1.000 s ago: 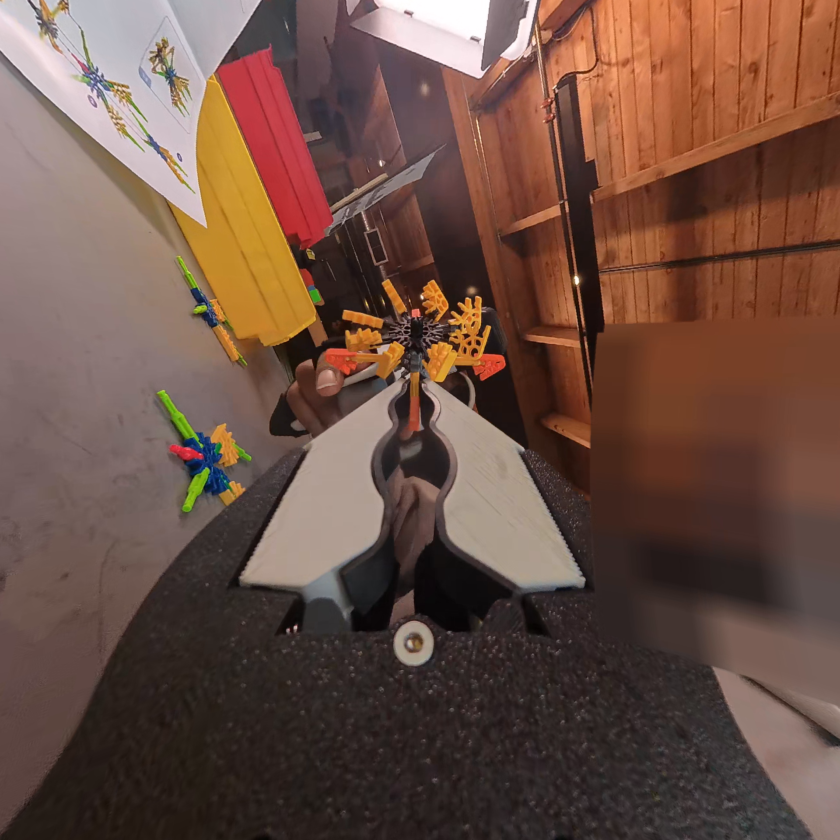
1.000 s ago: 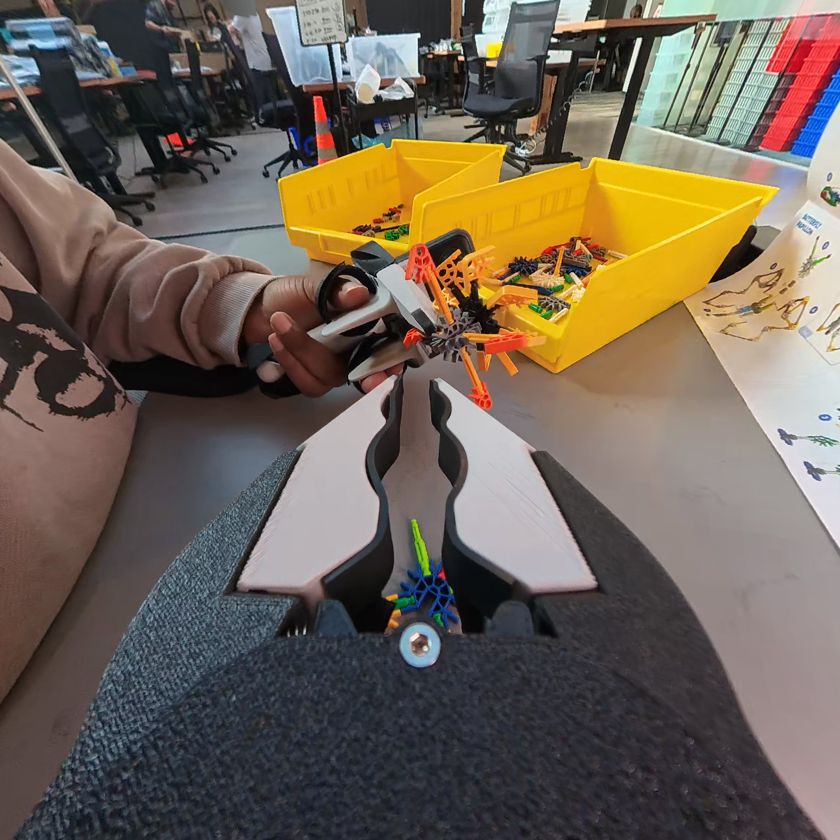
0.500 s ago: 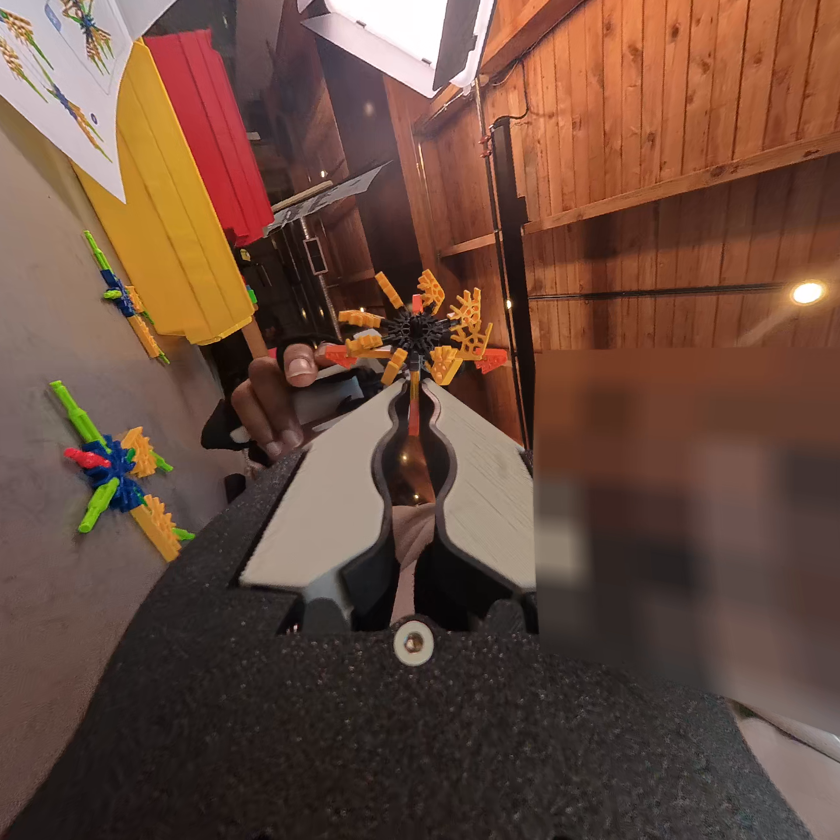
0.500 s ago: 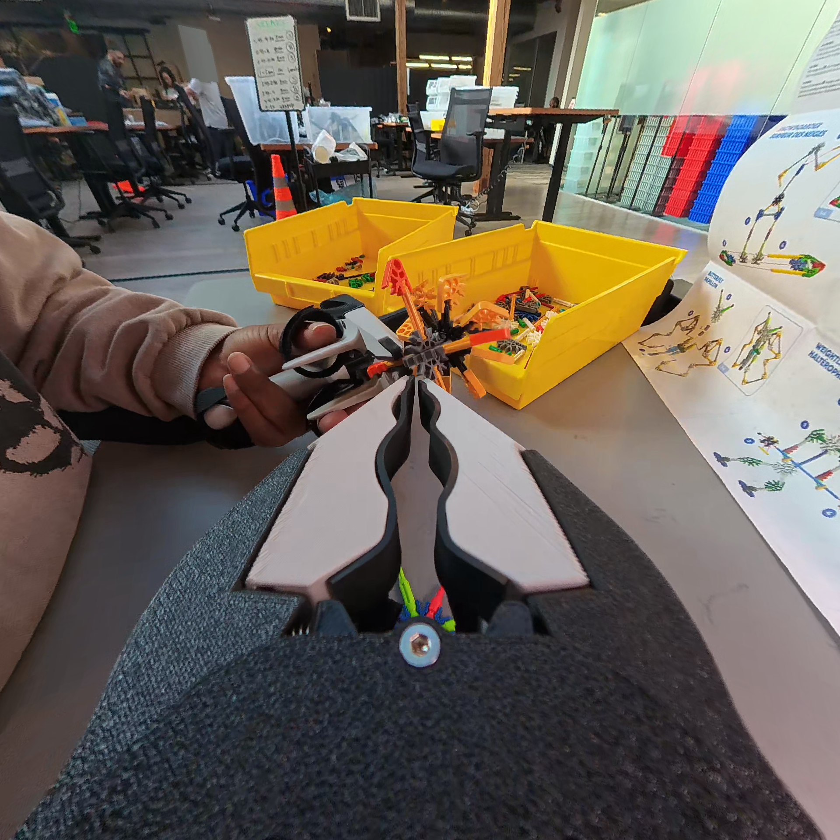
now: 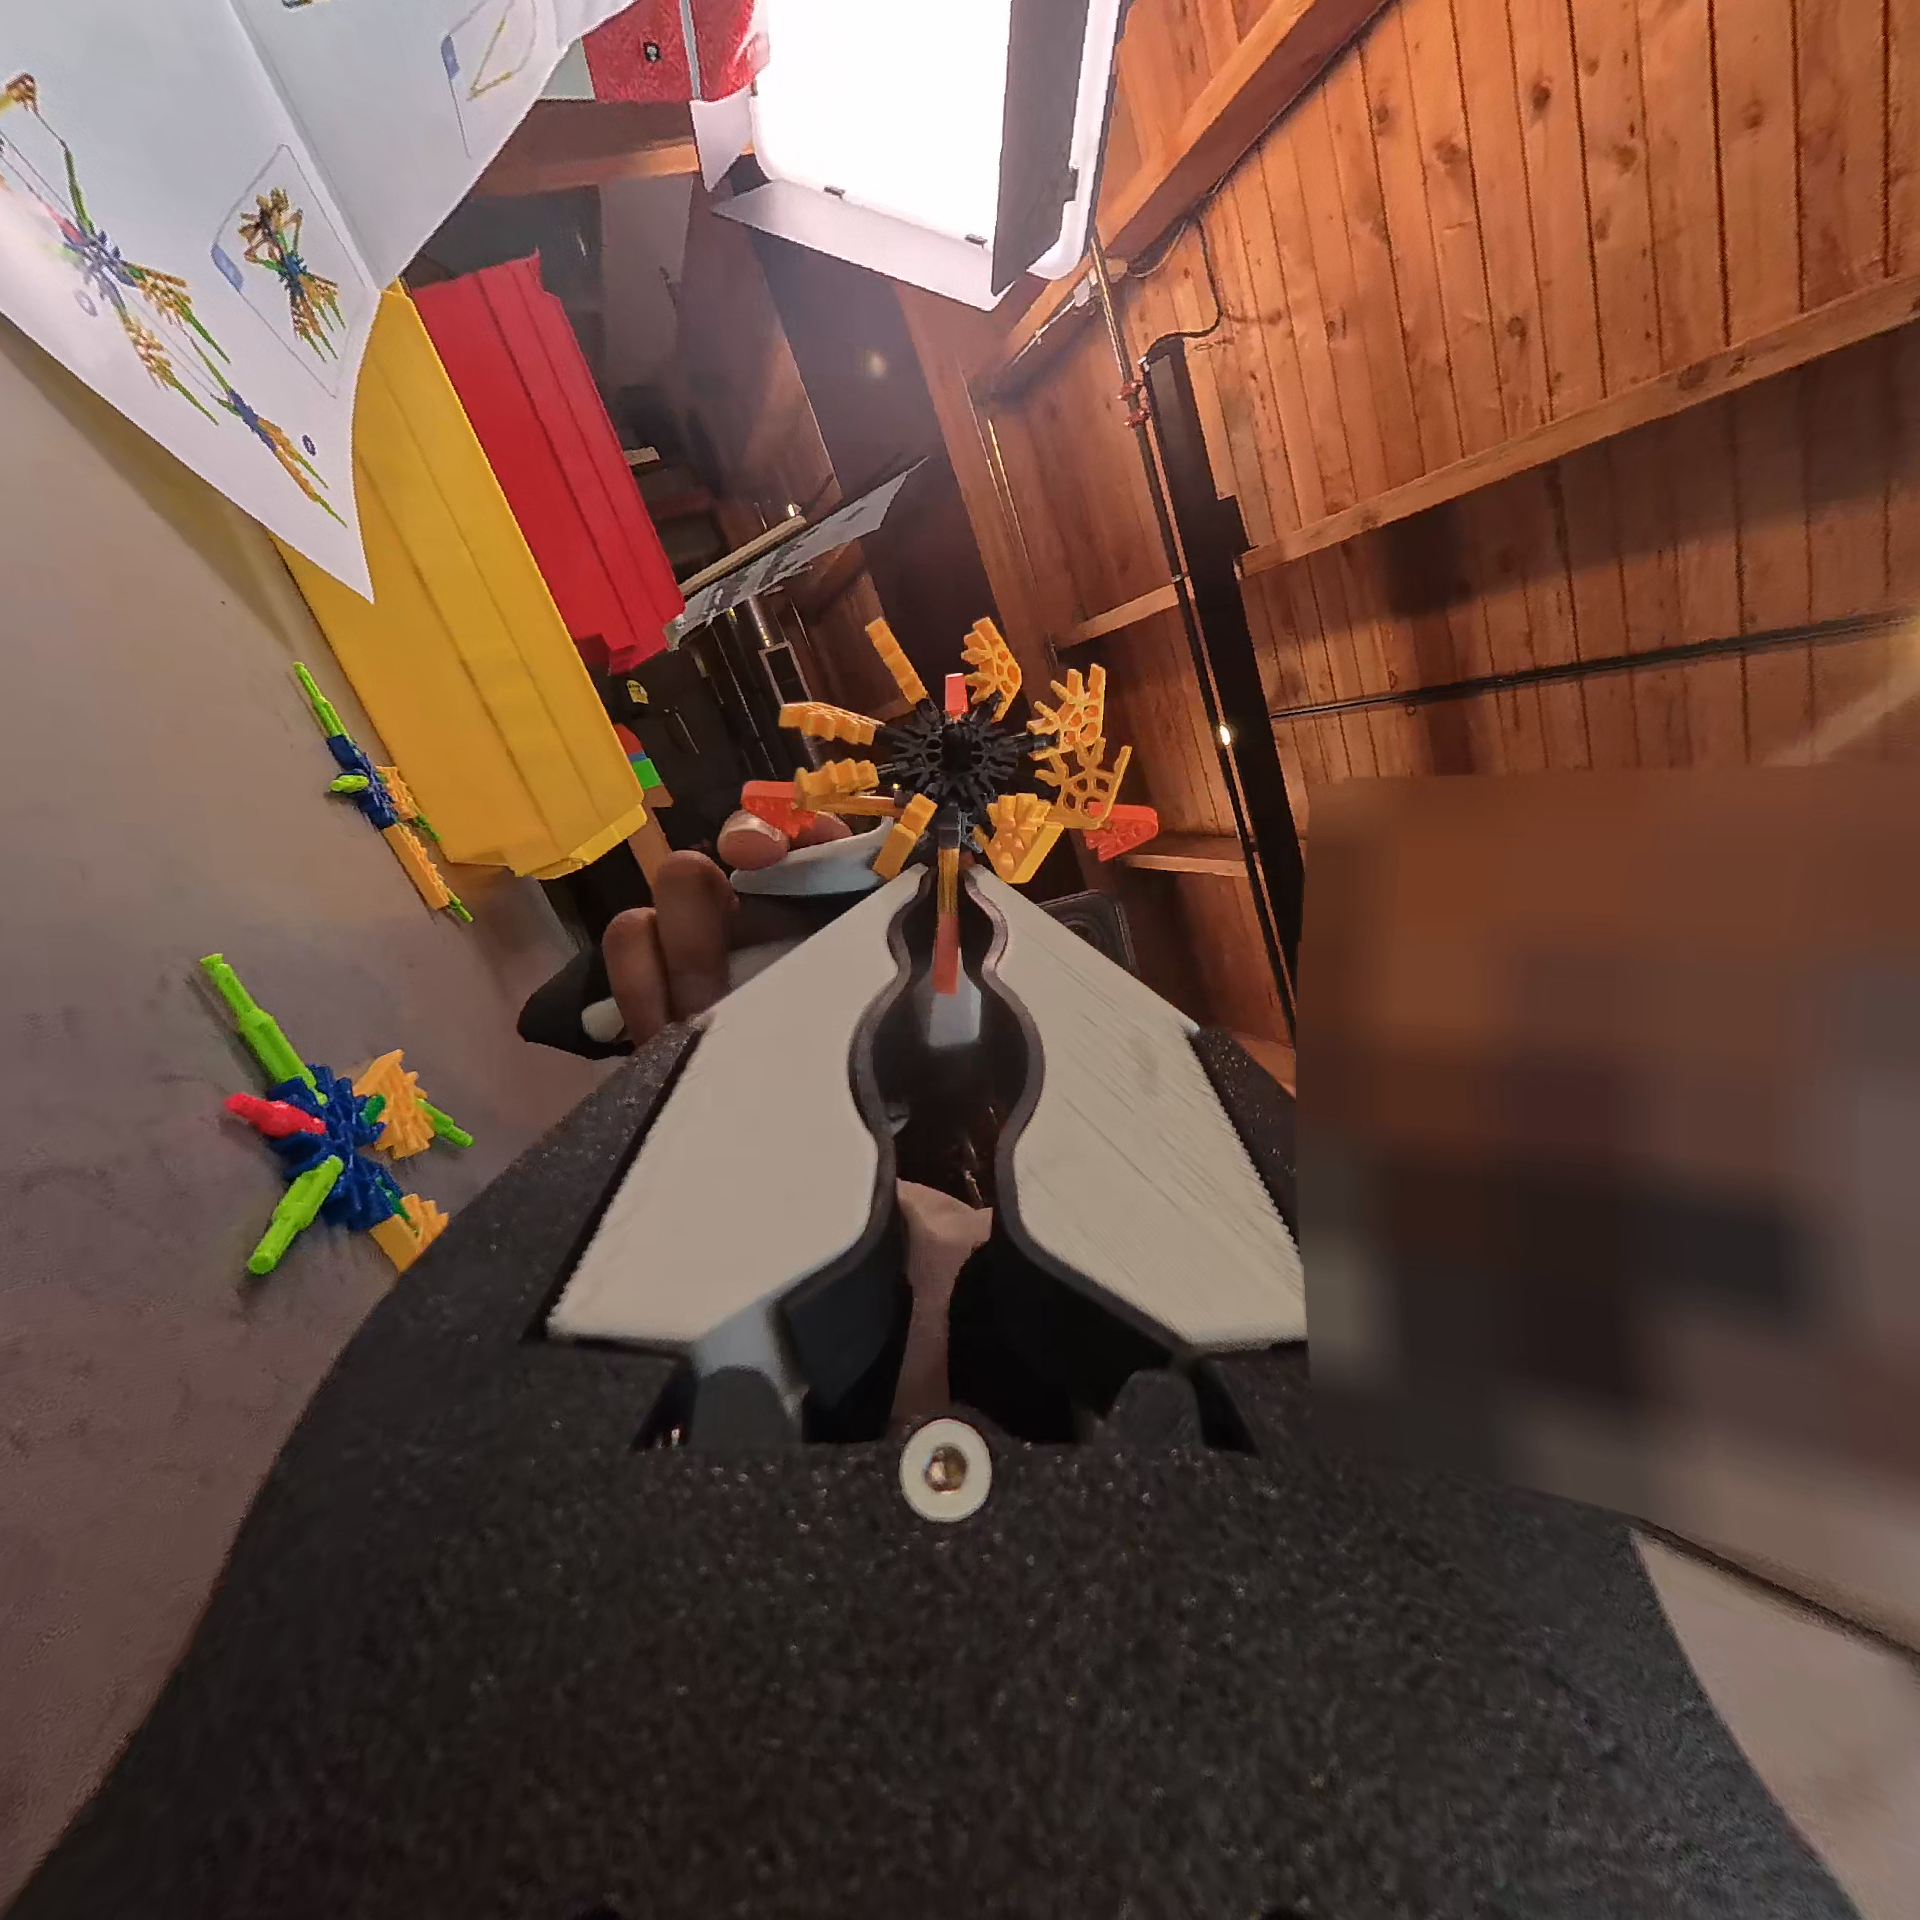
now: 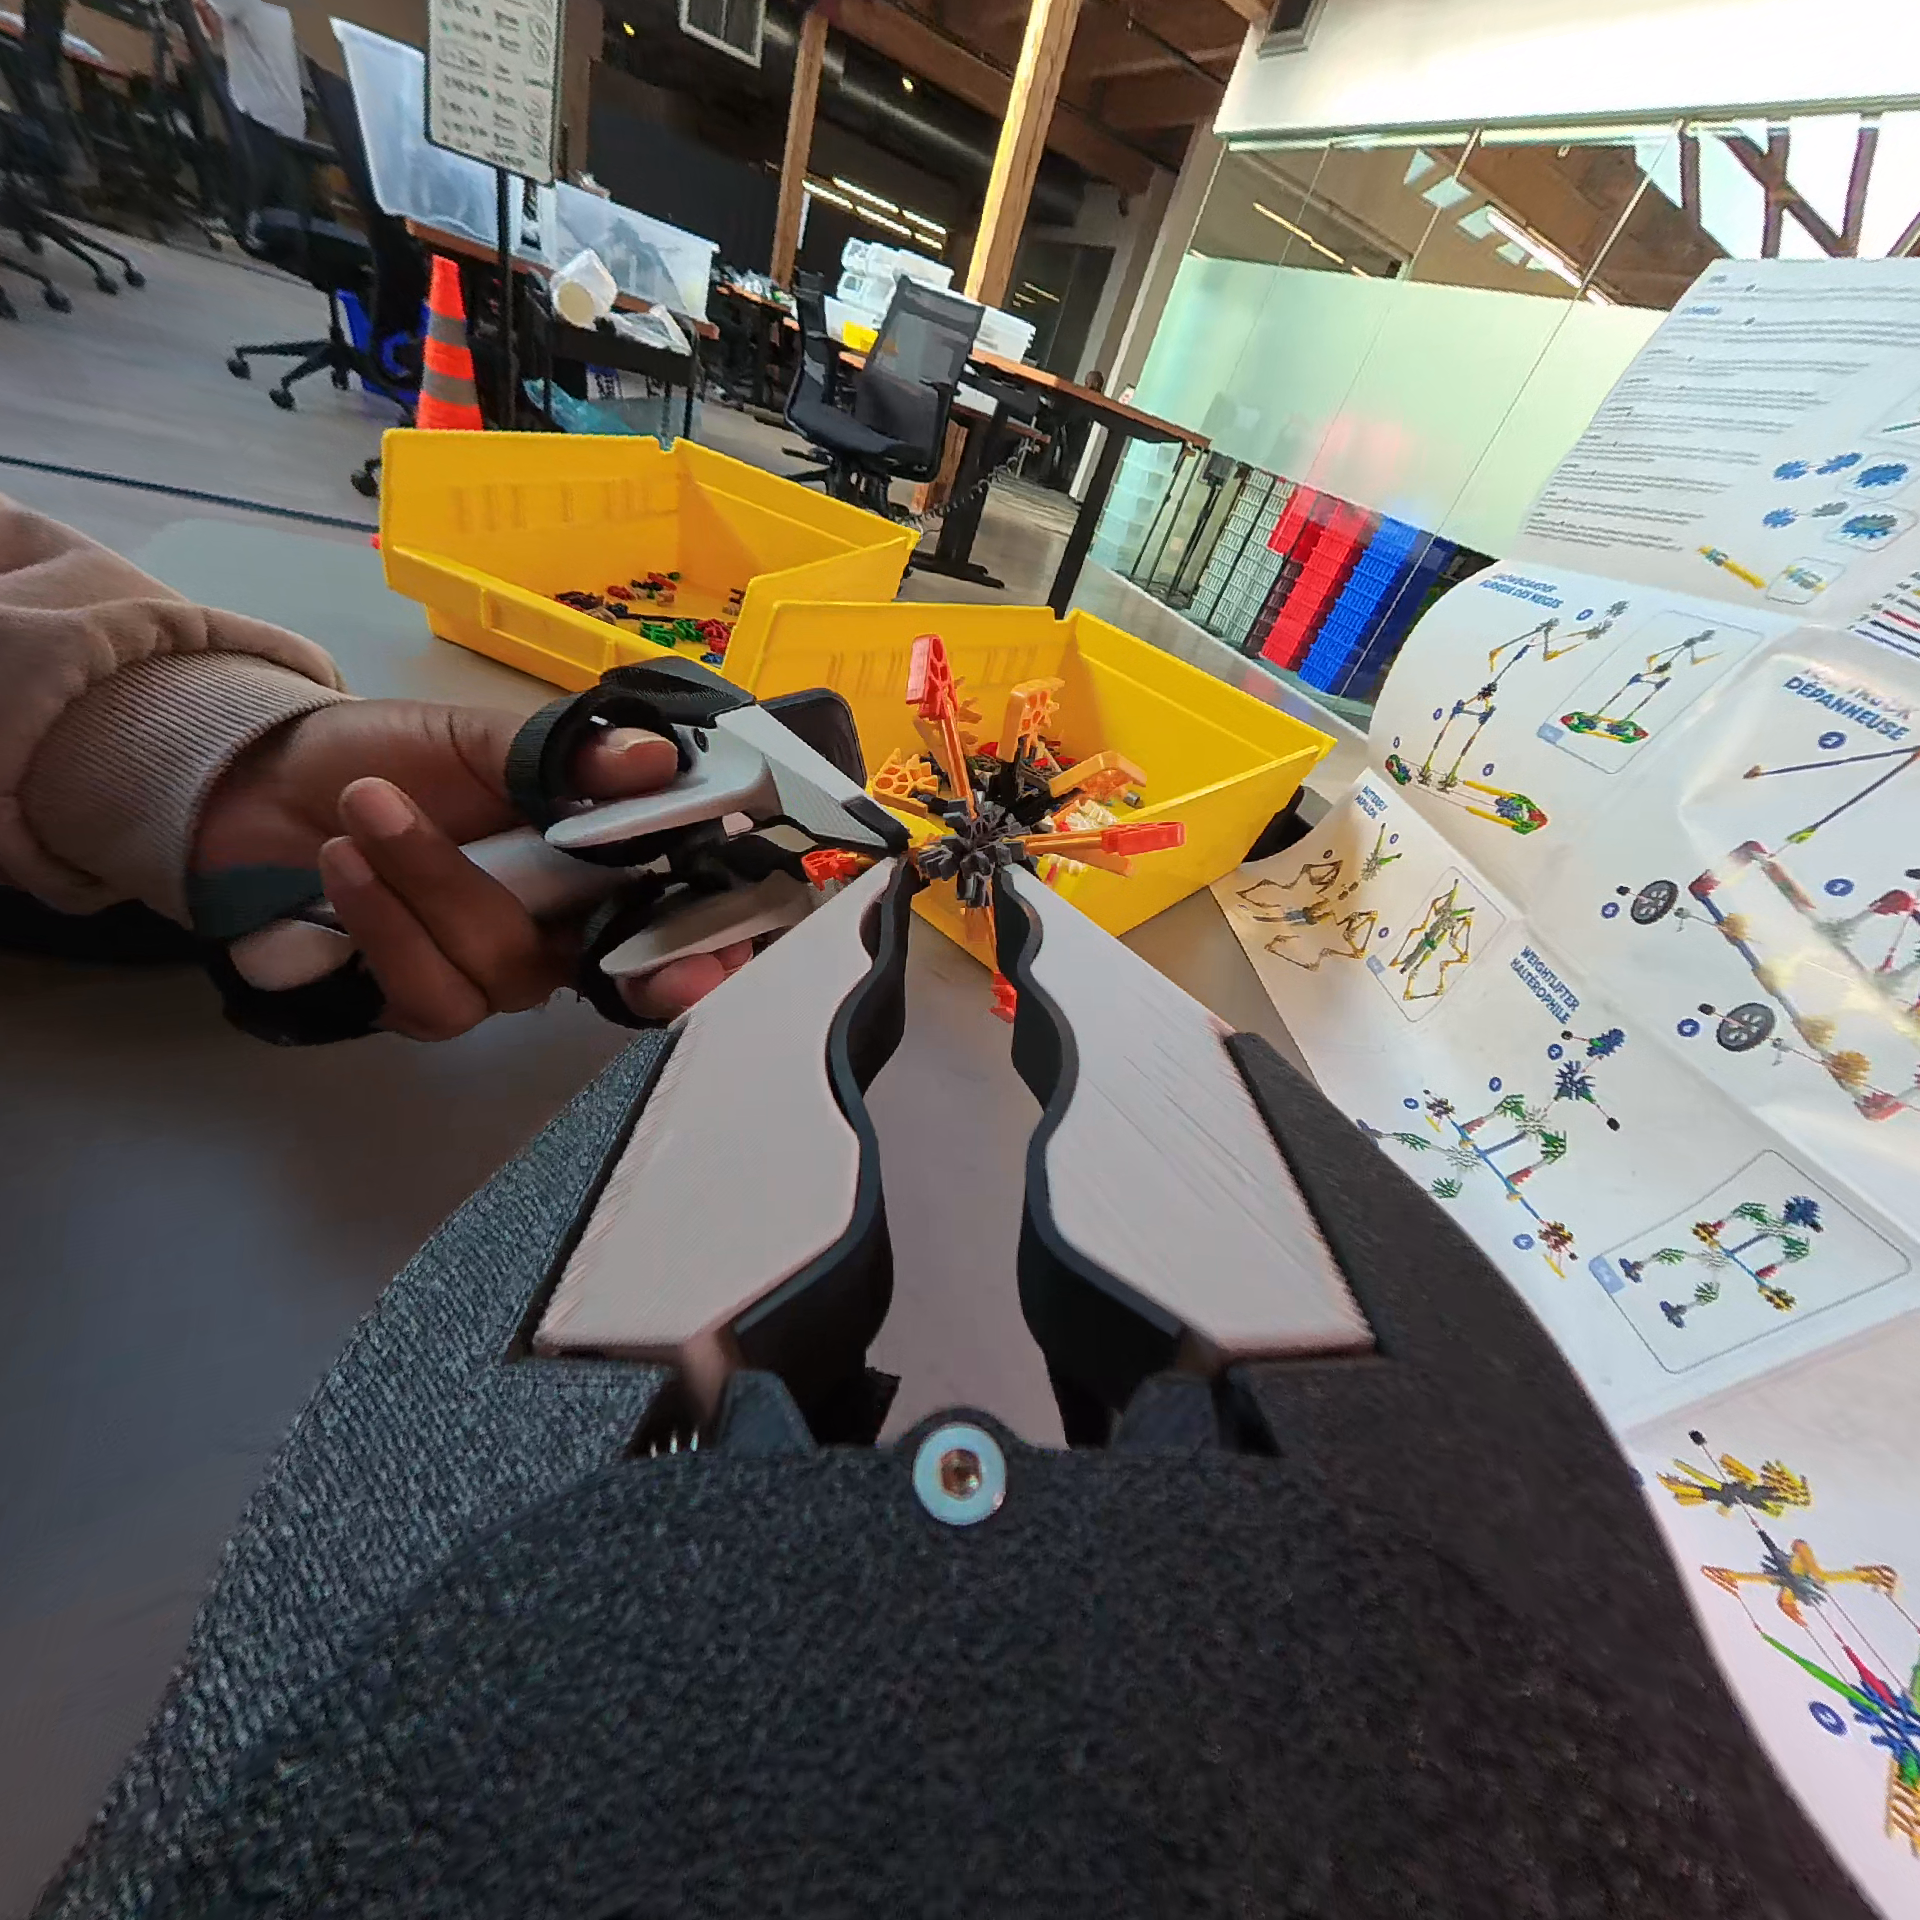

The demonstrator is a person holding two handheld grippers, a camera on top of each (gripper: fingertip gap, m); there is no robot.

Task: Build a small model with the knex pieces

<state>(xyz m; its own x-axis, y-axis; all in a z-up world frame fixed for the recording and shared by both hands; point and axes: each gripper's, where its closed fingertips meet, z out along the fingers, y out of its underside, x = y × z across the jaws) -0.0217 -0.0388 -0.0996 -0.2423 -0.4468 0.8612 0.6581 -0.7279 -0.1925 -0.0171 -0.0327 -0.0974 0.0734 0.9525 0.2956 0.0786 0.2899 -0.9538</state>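
A construction-toy model (image 5: 961, 753) has a dark spiky hub with yellow and orange pieces fanning out. My left gripper (image 5: 945, 883) is shut on an orange rod that sticks out of the hub and holds the model in the air. In the right wrist view the left gripper (image 6: 883, 831), in a person's hand, meets the model (image 6: 966, 862) from the left. My right gripper (image 6: 956, 873) is open, with one jaw on either side of the hub and close to it. I cannot tell whether they touch it.
Two yellow bins, near (image 6: 1247, 790) and far (image 6: 540, 509), hold loose pieces behind the model. A folded instruction sheet (image 6: 1558, 935) lies and stands at the right. Two small blue, green and yellow models (image 5: 322, 1132) (image 5: 374, 790) lie on the grey table.
My right gripper has opened wider and moved forward, so the hub now lies between its tips. The left gripper still holds the model and has tilted a little.
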